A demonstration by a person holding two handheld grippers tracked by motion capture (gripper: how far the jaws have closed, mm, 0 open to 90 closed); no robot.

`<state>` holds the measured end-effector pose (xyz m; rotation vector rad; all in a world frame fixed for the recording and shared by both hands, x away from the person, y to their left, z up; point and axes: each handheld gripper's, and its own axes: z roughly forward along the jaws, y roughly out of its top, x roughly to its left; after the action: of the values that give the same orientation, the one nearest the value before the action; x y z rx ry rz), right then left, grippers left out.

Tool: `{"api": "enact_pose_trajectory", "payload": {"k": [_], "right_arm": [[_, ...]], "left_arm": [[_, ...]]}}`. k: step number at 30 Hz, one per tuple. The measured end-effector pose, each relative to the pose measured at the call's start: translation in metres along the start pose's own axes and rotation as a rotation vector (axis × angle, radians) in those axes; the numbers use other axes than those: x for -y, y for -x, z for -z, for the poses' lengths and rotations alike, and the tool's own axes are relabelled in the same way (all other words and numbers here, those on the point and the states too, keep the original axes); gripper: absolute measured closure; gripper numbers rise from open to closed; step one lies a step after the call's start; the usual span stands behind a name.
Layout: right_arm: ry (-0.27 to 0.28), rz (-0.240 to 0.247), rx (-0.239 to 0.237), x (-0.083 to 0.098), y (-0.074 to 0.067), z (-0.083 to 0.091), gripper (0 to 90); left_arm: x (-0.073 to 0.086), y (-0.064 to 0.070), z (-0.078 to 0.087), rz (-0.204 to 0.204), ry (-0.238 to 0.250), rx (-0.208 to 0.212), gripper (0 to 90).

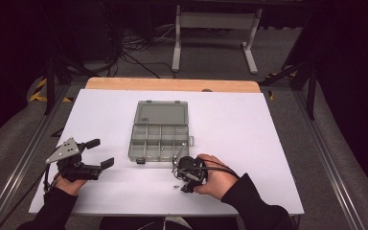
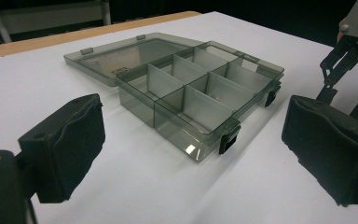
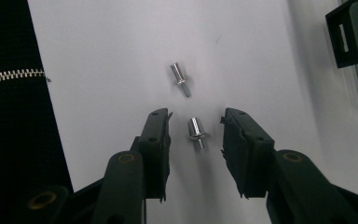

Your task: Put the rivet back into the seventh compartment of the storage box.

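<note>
Straddling the nearer pin point(image 3: 196, 131) with my right gripper point(image 3: 196, 135), fingers parted and not yet touching it, just in front of the open box point(image 1: 159, 136), I fear it rolling or the farther pin point(image 3: 181, 78) getting knocked; my left gripper point(image 2: 191, 154) idles, released.

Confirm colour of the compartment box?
Translucent smoky grey-green box, black latches; clearest in the left gripper view.
</note>
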<state>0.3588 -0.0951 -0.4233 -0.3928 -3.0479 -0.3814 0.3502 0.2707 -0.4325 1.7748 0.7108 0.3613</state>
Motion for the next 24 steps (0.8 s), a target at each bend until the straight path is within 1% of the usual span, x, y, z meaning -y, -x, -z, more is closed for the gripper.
{"api": "enact_pose_trajectory", "payload": {"k": [3,6,8,13,14,16,21,24], "right_arm": [[-0.012,0.010,-0.001,-0.0003,-0.0008,-0.0003,65.8],[-0.016,0.024,0.008,-0.0003,-0.0009,-0.0004,69.6],[-0.019,0.027,0.003,-0.0004,-0.0010,-0.0005,71.9],[-0.029,0.029,0.004,-0.0012,-0.0026,-0.0007,81.6],[-0.034,0.037,0.008,-0.0014,-0.0026,-0.0006,82.2],[-0.030,0.029,0.006,-0.0019,-0.0037,-0.0010,82.3],[-0.031,0.040,0.010,-0.0017,-0.0030,0.0000,82.8],[-0.020,0.034,0.010,-0.0023,-0.0025,0.0032,83.8]], "left_arm": [[0.0002,0.0001,-0.0002,0.002,0.004,-0.002,6.4],[0.0002,0.0000,-0.0003,0.002,0.002,-0.004,6.4],[0.0002,0.0002,-0.0004,0.001,0.001,-0.003,6.5],[0.0002,0.0001,-0.0003,0.002,0.001,-0.004,6.5],[0.0002,0.0001,-0.0004,0.002,0.002,-0.002,6.4],[0.0003,0.0004,-0.0005,0.004,0.000,-0.001,6.4],[0.0004,0.0004,-0.0007,0.007,0.000,0.000,6.5],[0.0005,0.0004,-0.0007,0.008,-0.001,-0.001,6.5]]}}
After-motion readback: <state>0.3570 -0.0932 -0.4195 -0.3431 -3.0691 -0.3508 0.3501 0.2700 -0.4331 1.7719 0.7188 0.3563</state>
